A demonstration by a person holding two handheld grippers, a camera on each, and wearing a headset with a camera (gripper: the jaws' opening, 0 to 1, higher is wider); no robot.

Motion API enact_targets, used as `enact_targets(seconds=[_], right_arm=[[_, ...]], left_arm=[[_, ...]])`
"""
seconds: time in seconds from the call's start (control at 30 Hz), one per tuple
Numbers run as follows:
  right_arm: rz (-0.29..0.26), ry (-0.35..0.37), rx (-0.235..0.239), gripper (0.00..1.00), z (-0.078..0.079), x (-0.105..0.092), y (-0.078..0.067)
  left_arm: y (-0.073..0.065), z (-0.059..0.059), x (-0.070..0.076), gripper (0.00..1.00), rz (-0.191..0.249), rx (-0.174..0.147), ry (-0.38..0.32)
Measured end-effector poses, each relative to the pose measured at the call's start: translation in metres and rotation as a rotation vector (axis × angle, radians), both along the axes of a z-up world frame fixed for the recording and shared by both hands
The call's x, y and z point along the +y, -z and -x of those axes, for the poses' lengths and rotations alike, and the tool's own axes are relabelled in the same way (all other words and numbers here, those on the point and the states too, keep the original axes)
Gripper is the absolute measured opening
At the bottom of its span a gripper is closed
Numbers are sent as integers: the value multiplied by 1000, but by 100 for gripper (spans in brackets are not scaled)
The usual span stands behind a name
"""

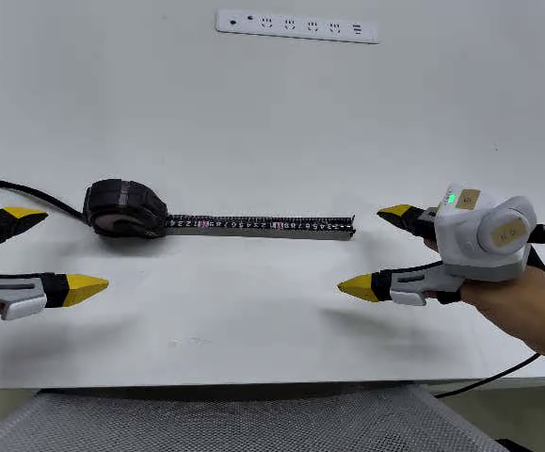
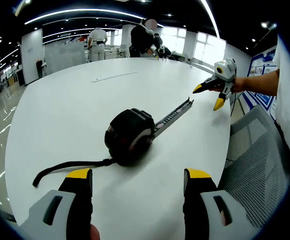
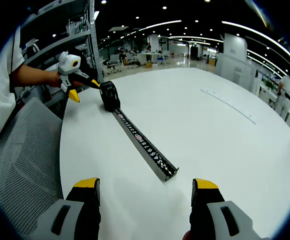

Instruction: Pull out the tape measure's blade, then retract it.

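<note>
A black tape measure (image 1: 124,209) lies on the white table (image 1: 272,113), its dark blade (image 1: 258,225) drawn out to the right and flat on the surface. Its black wrist strap (image 1: 23,191) trails left. My left gripper (image 1: 63,252) stands open just left of the case, touching nothing; in the left gripper view the case (image 2: 129,136) sits ahead of the yellow tips. My right gripper (image 1: 380,250) stands open a little right of the blade's end hook (image 1: 350,227); the right gripper view shows that end (image 3: 168,173) just ahead, between the jaws' line.
A white power strip (image 1: 296,25) lies at the table's far edge. A grey mesh chair (image 1: 216,422) sits below the near edge. A black cable (image 1: 488,372) hangs off the front right. People stand far off in the room (image 2: 97,42).
</note>
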State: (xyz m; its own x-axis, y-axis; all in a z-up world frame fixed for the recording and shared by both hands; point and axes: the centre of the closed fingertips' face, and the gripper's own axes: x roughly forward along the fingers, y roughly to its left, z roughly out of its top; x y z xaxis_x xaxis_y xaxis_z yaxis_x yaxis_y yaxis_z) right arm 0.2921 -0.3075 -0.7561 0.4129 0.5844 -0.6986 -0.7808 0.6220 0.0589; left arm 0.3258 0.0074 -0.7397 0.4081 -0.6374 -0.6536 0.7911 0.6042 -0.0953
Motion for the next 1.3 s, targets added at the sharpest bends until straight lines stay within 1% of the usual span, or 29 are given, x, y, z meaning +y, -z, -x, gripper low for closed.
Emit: enact_targets(seconds=[0.1, 0.13, 0.17, 0.23, 0.27, 0.33, 0.4, 0.43, 0.47, 0.5, 0.57, 0.6, 0.67, 0.77, 0.83, 0.87, 0.9, 0.93, 0.97, 1.03, 1.1, 1.17, 1.27, 1.3], right_arm=[[3, 9, -6, 74, 3, 0, -2], [3, 15, -7, 75, 5, -1, -2], [-3, 23, -9, 76, 6, -1, -3], [-25, 41, -9, 77, 8, 0, -6], [-31, 47, -10, 78, 10, 1, -8], [-26, 53, -17, 78, 12, 0, -8], [-33, 59, -18, 79, 16, 1, -9], [-35, 64, -22, 80, 17, 1, -10], [-36, 66, -25, 80, 18, 1, -10], [-38, 68, -25, 81, 19, 1, -11], [-47, 72, -29, 82, 21, 1, -12], [-47, 72, -31, 82, 23, 1, -11], [-47, 71, -33, 82, 26, 0, -11], [-54, 74, -32, 83, 32, 1, -10], [-60, 75, -31, 83, 35, 1, -9], [-61, 80, -32, 83, 37, 1, -8], [-62, 82, -32, 83, 39, 1, -7], [-64, 86, -30, 83, 41, 1, -6], [-69, 90, -29, 83, 42, 1, -5], [-64, 92, -31, 84, 46, 1, -4], [-68, 100, -31, 84, 48, 2, -4], [-72, 110, -36, 85, 49, 1, -4], [-80, 131, -32, 86, 48, -1, -2], [-85, 133, -32, 86, 48, 0, -3]], left_arm=[[0, 6, 1, 71, 7, 5, -18], [0, 7, 2, 72, 9, 1, -27], [0, 8, 2, 72, 7, -5, -33], [0, 12, 3, 72, 10, -2, -43], [-1, 13, 3, 72, 10, -10, -51], [1, 16, 3, 72, 7, -7, -53], [0, 18, 3, 73, 12, -12, -64], [0, 19, 3, 72, 21, -2, -70], [-1, 20, 3, 72, 24, -2, -81], [-2, 20, 3, 73, 28, -6, -88], [-2, 24, 2, 73, 33, -2, -92], [-2, 25, 2, 73, 29, -13, -97], [0, 28, 2, 73, 31, -8, -98], [0, 33, 1, 74, 48, -8, -109], [1, 36, 1, 74, 51, -18, -107], [3, 39, 1, 73, 61, -11, -108], [2, 39, 1, 73, 80, -8, -125], [2, 39, 3, 73, 86, -10, -139], [3, 40, 5, 74, 87, -11, -142], [8, 42, 9, 74, 73, -11, -153], [8, 44, 11, 75, 82, -10, -163], [8, 44, 15, 76, 74, -22, -179], [8, 46, 14, 77, 78, -20, -183], [9, 47, 14, 78, 72, -27, -184]])
